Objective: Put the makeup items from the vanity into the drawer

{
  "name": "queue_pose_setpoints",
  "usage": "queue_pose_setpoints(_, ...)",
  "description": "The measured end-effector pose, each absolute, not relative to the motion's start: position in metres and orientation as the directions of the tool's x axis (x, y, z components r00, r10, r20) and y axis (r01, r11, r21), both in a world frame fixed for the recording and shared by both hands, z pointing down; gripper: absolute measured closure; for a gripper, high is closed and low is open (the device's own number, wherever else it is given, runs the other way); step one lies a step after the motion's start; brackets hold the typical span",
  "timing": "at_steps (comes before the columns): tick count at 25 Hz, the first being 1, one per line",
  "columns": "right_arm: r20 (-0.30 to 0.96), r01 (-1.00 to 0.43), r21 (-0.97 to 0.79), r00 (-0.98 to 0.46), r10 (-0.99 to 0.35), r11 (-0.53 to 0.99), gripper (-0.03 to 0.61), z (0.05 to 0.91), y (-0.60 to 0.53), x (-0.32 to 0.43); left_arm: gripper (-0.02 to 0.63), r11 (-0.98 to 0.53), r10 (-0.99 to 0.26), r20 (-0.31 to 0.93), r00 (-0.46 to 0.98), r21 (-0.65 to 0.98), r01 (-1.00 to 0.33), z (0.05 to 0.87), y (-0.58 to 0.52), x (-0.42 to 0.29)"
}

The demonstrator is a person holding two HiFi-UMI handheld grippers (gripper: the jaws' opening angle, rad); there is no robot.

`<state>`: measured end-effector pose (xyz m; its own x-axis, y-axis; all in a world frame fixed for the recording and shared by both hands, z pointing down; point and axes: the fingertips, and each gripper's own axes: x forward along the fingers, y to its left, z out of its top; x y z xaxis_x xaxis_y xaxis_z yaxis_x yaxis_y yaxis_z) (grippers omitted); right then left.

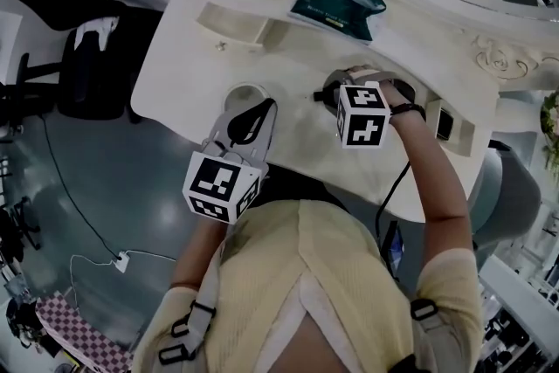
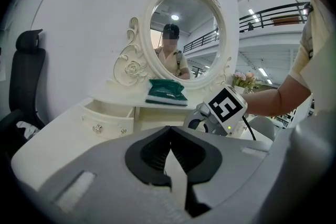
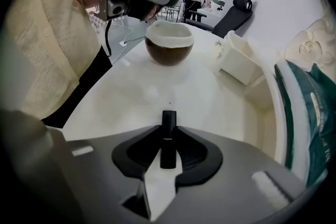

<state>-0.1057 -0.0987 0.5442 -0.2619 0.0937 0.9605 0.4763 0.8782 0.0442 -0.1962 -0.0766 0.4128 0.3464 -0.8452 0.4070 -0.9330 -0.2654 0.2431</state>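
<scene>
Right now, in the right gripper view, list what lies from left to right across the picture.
Person's pale yellow knitted top → round brown bowl with a white lining → open white vanity drawer → glossy dark green pouch.

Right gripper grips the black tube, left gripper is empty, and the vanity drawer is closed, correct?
No: the drawer is open, as the left gripper view shows. The right gripper does grip the black tube, and the left gripper is empty.
</scene>
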Motion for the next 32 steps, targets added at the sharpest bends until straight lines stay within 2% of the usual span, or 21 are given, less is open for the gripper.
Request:
queue_pose_setpoints(6, 0.963, 0.470, 0.014, -0.245, 0.115, 0.882, 0.480, 0.539, -0.091, -0.099, 0.615, -0.286, -0.840, 0.402, 0.364, 0.244, -0.927, 0.410, -0.077, -0.191)
queue_pose_setpoints(13, 0.944, 0.407, 0.031, -0.312, 0.107, 0.913, 0.480, 0.514, -0.086, -0.088, 0.615, -0.359, -0.820, 0.380, 0.429, 0.242, -0.901, 0.401, -0.090, -0.169)
queue_pose_setpoints(20, 0.934, 0.336, 0.112, -0.357, 0.017, 0.935, 0.480, 0.476, -0.086, -0.063, 0.615, -0.465, -0.776, 0.358, 0.520, 0.232, -0.854, 0.393, -0.109, -0.133)
queue_pose_setpoints(32, 0.918, 0.100, 0.217, -0.359, -0.168, 0.971, 0.480, 0.437, -0.097, 0.010, 0.615, -0.656, -0.636, 0.334, 0.696, 0.243, -0.715, 0.388, -0.130, -0.054)
